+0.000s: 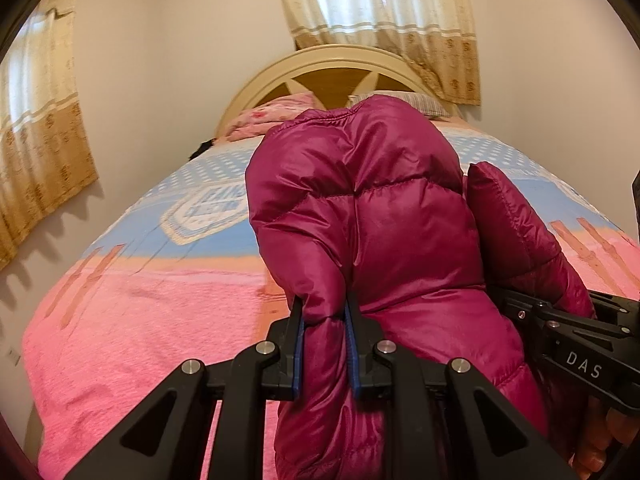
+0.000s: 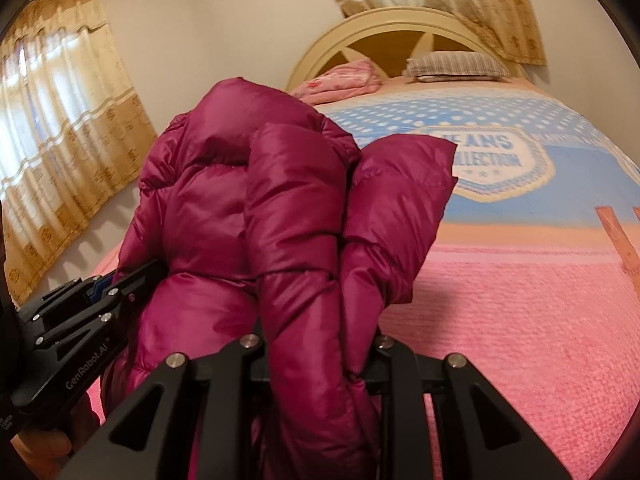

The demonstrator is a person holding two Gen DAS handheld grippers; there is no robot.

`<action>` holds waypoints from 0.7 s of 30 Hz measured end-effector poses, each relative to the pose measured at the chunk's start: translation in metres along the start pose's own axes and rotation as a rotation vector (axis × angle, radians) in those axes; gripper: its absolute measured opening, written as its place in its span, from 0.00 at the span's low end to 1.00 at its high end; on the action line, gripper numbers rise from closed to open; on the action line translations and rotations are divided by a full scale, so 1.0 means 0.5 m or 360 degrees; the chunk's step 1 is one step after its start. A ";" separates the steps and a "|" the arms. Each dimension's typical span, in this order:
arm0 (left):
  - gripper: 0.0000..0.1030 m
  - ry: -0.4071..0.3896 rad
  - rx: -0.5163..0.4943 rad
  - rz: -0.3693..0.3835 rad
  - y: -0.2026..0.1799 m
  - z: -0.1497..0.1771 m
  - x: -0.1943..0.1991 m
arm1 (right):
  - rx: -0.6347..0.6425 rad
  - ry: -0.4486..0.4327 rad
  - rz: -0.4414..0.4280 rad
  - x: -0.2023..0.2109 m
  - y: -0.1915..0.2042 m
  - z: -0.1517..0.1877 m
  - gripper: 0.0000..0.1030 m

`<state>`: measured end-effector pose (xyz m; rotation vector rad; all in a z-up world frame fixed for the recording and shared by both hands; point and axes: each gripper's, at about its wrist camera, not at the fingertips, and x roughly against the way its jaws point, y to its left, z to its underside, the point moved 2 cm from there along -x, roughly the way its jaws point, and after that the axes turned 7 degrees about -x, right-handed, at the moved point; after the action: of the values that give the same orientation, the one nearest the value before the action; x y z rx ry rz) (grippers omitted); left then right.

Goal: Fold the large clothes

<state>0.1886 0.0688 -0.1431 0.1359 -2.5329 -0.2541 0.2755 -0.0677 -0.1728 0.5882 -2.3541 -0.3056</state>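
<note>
A magenta puffer jacket (image 1: 384,220) is bunched and held up above the bed. My left gripper (image 1: 325,312) is shut on a fold of the jacket; its blue pads (image 1: 297,344) pinch the fabric. It also shows at the left of the right wrist view (image 2: 108,284). My right gripper (image 2: 320,320) is shut on another thick fold of the jacket (image 2: 256,200), which hides its fingertips. It shows at the right edge of the left wrist view (image 1: 568,320). The two grippers are close together, side by side.
The bed (image 1: 140,320) has a pink and blue blanket with a badge print (image 2: 496,160). Pillows (image 2: 452,64) and a pink bundle (image 1: 272,116) lie by the cream headboard (image 1: 336,60). Curtains (image 1: 36,140) hang on the left and back walls.
</note>
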 end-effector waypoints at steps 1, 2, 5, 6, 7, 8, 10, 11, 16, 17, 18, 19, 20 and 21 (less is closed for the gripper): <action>0.17 0.0001 0.0010 -0.0013 0.012 0.002 0.001 | 0.0013 0.0005 -0.0009 -0.004 0.007 0.000 0.24; 0.17 0.0002 0.0020 -0.0025 0.023 0.005 0.003 | 0.0021 0.0008 -0.0015 -0.008 0.016 0.000 0.24; 0.17 0.0007 0.0054 -0.0049 0.053 0.012 0.005 | 0.0055 0.0026 -0.0041 -0.022 0.039 0.000 0.24; 0.17 0.0009 0.0061 -0.0057 0.058 0.014 0.005 | 0.0066 0.0030 -0.0047 -0.025 0.045 0.000 0.24; 0.17 0.0011 0.0070 -0.0066 0.067 0.017 0.005 | 0.0079 0.0037 -0.0055 -0.030 0.050 0.001 0.24; 0.17 0.0013 0.0078 -0.0072 0.075 0.020 0.005 | 0.0090 0.0045 -0.0063 -0.035 0.057 0.001 0.24; 0.17 0.0015 0.0091 -0.0087 0.093 0.026 0.007 | 0.0107 0.0055 -0.0074 -0.041 0.065 0.001 0.24; 0.17 0.0017 0.0098 -0.0095 0.100 0.027 0.006 | 0.0113 0.0061 -0.0081 -0.044 0.070 0.002 0.24; 0.17 0.0031 0.0134 -0.0135 0.144 0.045 0.009 | 0.0156 0.0095 -0.0114 -0.063 0.100 0.007 0.24; 0.17 0.0035 0.0143 -0.0143 0.152 0.050 0.009 | 0.0162 0.0100 -0.0119 -0.066 0.105 0.008 0.24; 0.17 0.0037 0.0149 -0.0151 0.159 0.055 0.009 | 0.0169 0.0106 -0.0126 -0.070 0.110 0.009 0.24; 0.17 0.0043 0.0156 -0.0161 0.168 0.060 0.008 | 0.0175 0.0115 -0.0133 -0.076 0.116 0.010 0.24; 0.17 0.0048 0.0164 -0.0167 0.173 0.064 0.007 | 0.0183 0.0123 -0.0138 -0.081 0.121 0.010 0.24; 0.17 0.0056 0.0175 -0.0175 0.181 0.068 0.005 | 0.0188 0.0128 -0.0140 -0.086 0.126 0.011 0.24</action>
<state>0.1636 0.1620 -0.1505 0.3207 -2.5082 -0.1543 0.2795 0.0085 -0.1779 0.7480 -2.2840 -0.1795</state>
